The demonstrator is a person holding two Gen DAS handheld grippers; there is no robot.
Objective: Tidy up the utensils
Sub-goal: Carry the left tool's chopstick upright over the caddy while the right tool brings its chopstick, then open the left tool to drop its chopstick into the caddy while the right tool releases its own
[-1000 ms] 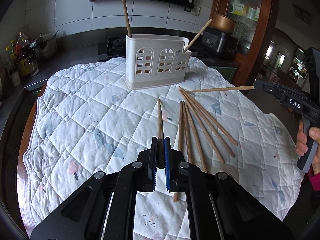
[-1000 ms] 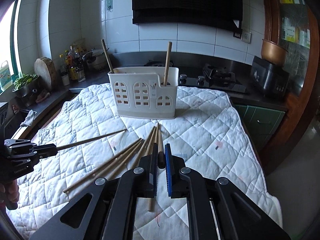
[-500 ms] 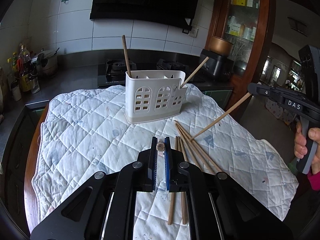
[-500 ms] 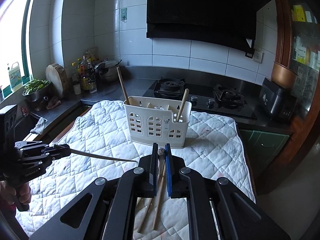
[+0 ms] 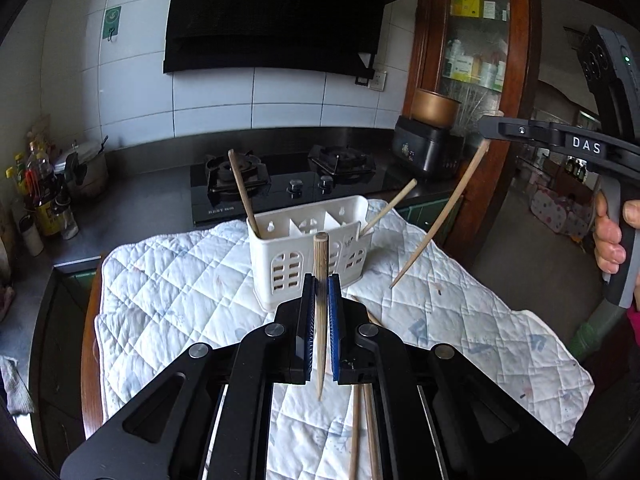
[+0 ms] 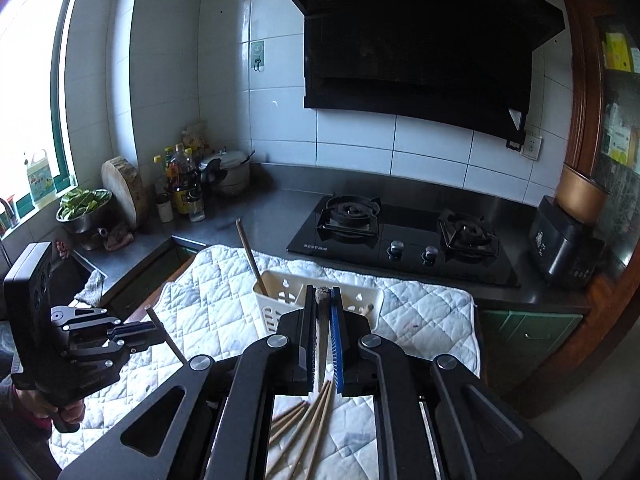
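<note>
White quilted cloth (image 5: 168,276), diamond-stitched, showing faint blue and pink prints. Utensil holder (image 5: 280,256) showing white with arched lattice cut-outs. Chopsticks (image 5: 436,216) looking pale tan wood. Left gripper (image 5: 320,300) black, pads (image 5: 332,332) showing blue. Wall tiles (image 5: 280,92) reading white; range hood (image 5: 280,16) black.

The left gripper (image 5: 319,296) pinches a chopstick (image 5: 320,312) upright at centre frame. Behind it stands a white utensil holder (image 5: 280,256) on the quilted cloth (image 5: 172,280)
</note>
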